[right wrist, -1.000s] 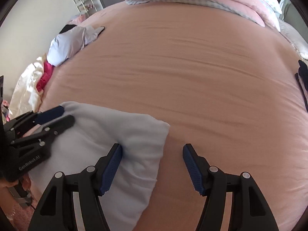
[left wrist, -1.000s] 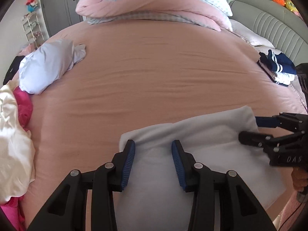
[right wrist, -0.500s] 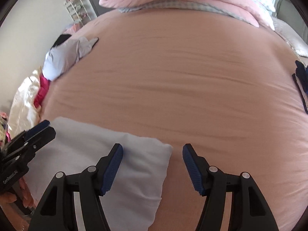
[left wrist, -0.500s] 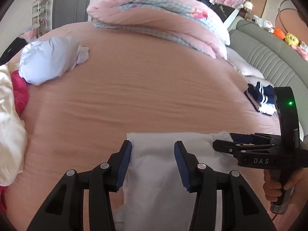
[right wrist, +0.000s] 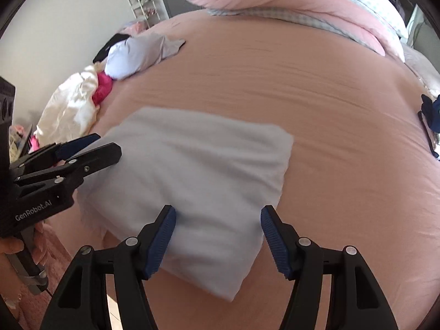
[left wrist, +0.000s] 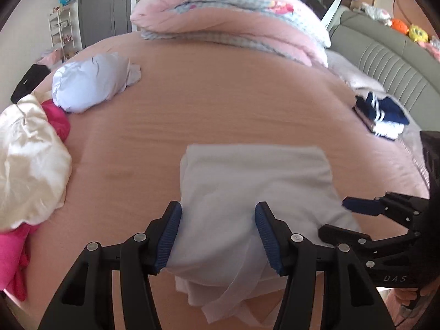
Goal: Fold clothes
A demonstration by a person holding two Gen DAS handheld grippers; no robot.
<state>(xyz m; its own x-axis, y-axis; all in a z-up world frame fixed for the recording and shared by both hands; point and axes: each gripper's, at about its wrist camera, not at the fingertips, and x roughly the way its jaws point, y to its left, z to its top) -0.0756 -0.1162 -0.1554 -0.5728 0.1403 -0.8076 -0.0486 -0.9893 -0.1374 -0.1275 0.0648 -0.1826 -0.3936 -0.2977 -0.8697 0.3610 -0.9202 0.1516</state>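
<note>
A folded white garment [left wrist: 255, 181] lies as a rough rectangle on the pink bed sheet [left wrist: 220, 104], close to the bed's near edge. A thin loose layer of it hangs over that edge. My left gripper [left wrist: 218, 236] is open, its blue pads on either side of the garment's near left part without pinching it. My right gripper [right wrist: 218, 236] is open too, straddling the garment [right wrist: 198, 159] at its near right corner. Each gripper shows in the other's view: the right gripper [left wrist: 354, 214] at the garment's right side, the left gripper [right wrist: 96, 148] at its left side.
A pale blue bundle [left wrist: 90, 82], a cream satin cloth [left wrist: 30, 159] and magenta clothes [left wrist: 56, 118] lie along the bed's left side. A folded navy striped stack [left wrist: 382, 115] sits at the right. A pink duvet [left wrist: 233, 19] is piled at the back, beside a grey headboard [left wrist: 390, 63].
Both grippers have drawn back toward the bed's near edge, so the whole folded garment now shows in front of them. The left jaws stand slightly wider apart.
</note>
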